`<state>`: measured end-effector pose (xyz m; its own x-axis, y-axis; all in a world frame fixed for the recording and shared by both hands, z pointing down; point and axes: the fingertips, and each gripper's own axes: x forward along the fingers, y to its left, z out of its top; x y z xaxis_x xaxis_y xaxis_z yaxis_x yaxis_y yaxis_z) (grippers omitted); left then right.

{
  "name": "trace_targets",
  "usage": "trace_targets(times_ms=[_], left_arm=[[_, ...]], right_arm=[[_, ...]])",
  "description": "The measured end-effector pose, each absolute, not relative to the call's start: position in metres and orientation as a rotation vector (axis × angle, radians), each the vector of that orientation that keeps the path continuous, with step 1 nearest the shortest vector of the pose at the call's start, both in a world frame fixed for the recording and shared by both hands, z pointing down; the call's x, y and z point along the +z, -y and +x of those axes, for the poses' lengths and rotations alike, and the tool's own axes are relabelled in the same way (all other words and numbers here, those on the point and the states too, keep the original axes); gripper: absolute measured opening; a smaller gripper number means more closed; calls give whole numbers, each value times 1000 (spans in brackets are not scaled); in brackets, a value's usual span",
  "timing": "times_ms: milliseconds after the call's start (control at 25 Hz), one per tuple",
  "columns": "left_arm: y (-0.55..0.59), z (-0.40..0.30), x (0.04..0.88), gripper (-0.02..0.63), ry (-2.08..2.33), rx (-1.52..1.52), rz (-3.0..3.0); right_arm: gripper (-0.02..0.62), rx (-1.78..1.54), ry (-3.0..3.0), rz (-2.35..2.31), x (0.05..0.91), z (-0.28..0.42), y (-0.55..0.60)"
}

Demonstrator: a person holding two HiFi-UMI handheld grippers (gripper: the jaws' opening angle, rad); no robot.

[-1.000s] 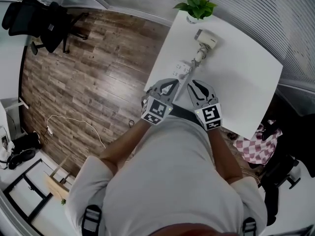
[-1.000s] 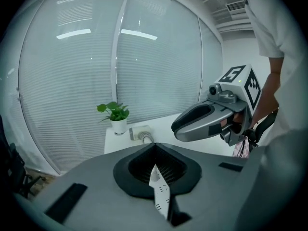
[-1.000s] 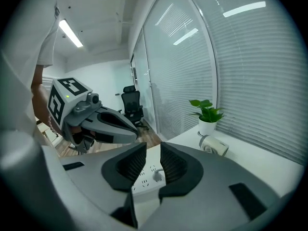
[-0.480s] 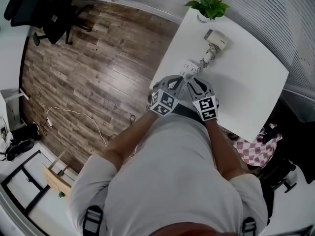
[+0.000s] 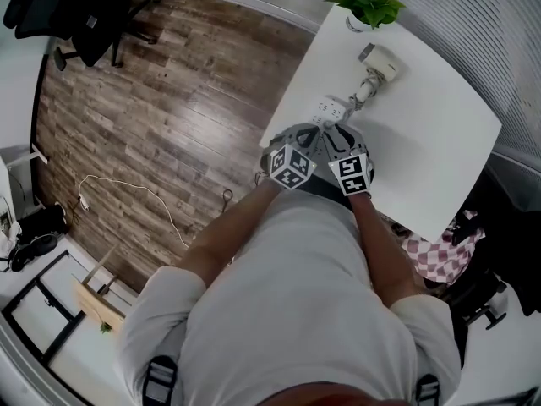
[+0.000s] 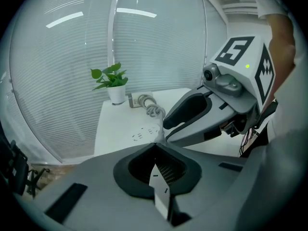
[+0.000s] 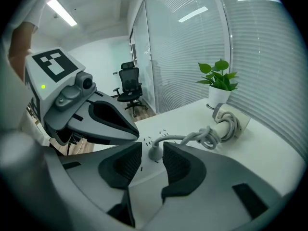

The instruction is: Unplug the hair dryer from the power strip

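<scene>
On the white table [image 5: 423, 134], the power strip [image 5: 329, 108] lies near the edge closest to the person. The hair dryer [image 5: 379, 58] lies beyond it, just short of a potted plant [image 5: 369, 2] at the far corner. The dryer's grey cord [image 7: 206, 138] is bunched in coils by its handle and runs to a plug [image 7: 155, 153] that sits upright in the strip, not yet pulled out.

Both grippers hang side by side over the near end of the strip, pointing down at a slant. The right gripper [image 7: 153, 147] has just been opening its jaws, which now stand wide. The plug shows in the gap between the ribbed pads [image 7: 175, 163], and neither pad presses on it. The left gripper [image 6: 155, 144] has its jaws drawn together, tips meeting, with nothing between them, and it points toward the strip.

Past the table's left edge lies wood flooring [image 5: 169, 100], where a black office chair [image 5: 80, 28] stands well apart from the table.
</scene>
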<state>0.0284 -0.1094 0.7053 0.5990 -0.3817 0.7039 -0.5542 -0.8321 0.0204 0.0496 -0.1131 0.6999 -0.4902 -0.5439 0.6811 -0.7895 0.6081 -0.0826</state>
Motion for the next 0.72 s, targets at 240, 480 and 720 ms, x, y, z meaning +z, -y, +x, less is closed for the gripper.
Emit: trace_targets(times_ms=[240, 480, 720], left_arm=[[112, 27, 722, 29, 769, 1112, 2576], [112, 29, 732, 29, 756, 1152, 2564], [110, 29, 735, 29, 719, 1212, 2586]], right_arm=[[146, 486, 2218, 1046, 706, 42, 118], [146, 448, 2216, 1046, 711, 40, 124], [144, 424, 2197, 1042, 721, 42, 126]])
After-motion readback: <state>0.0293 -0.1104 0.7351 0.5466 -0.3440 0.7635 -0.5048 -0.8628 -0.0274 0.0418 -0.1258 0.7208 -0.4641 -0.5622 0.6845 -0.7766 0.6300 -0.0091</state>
